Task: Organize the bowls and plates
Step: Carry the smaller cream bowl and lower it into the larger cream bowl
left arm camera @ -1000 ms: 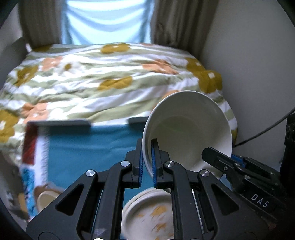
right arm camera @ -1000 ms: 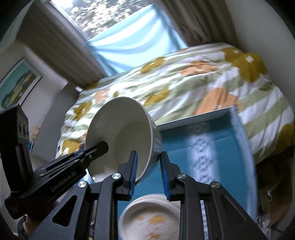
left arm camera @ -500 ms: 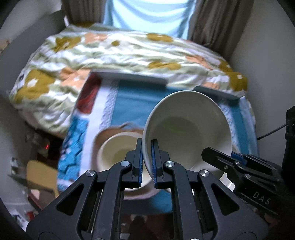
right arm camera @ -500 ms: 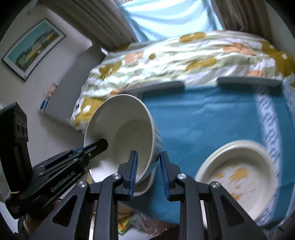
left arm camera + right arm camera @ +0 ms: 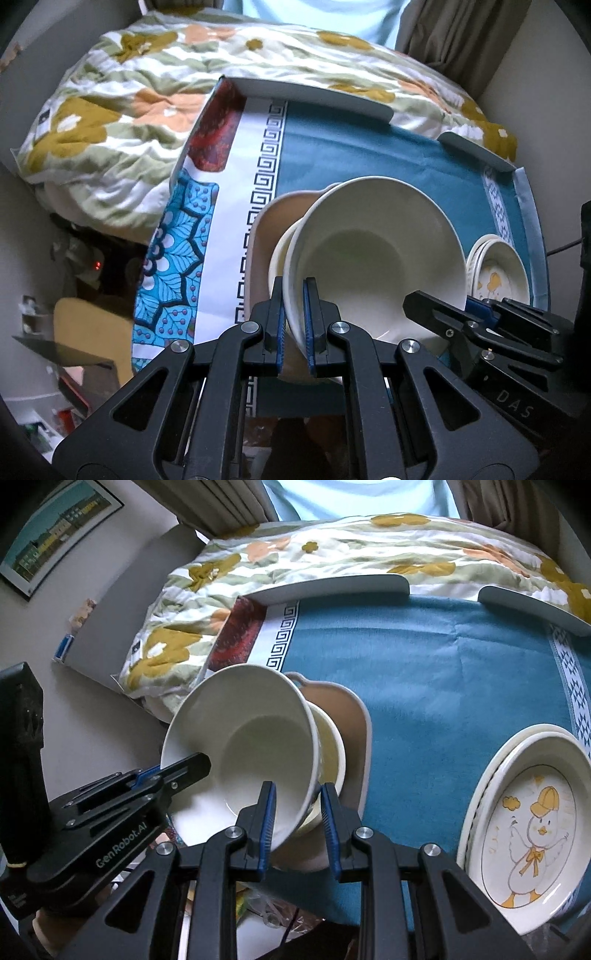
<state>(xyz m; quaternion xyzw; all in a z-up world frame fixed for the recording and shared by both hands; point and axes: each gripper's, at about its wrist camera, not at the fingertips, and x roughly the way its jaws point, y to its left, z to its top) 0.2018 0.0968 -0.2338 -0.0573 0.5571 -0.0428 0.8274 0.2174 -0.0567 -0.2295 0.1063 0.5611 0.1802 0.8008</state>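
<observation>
The left gripper (image 5: 295, 325) is matte black with triangular cut-outs in its arms, silver round screw heads at the joints and blue pads lining its two fingers. The right gripper (image 5: 298, 825) has the same black frame, silver screws and blue pads. White lettering marks each body: "GenRobot.AI" on the left gripper, "DAS" on the right.

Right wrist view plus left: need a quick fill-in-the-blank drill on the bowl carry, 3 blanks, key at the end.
1. The white bowl is gripped at its rim by ____ grippers at once.
2. Under it, a second bowl sits on a ____-coloured tray.
3. The stacked plates on the blue cloth show a cartoon ____ in a yellow cap.

Missing words: two; pink; duck
</observation>
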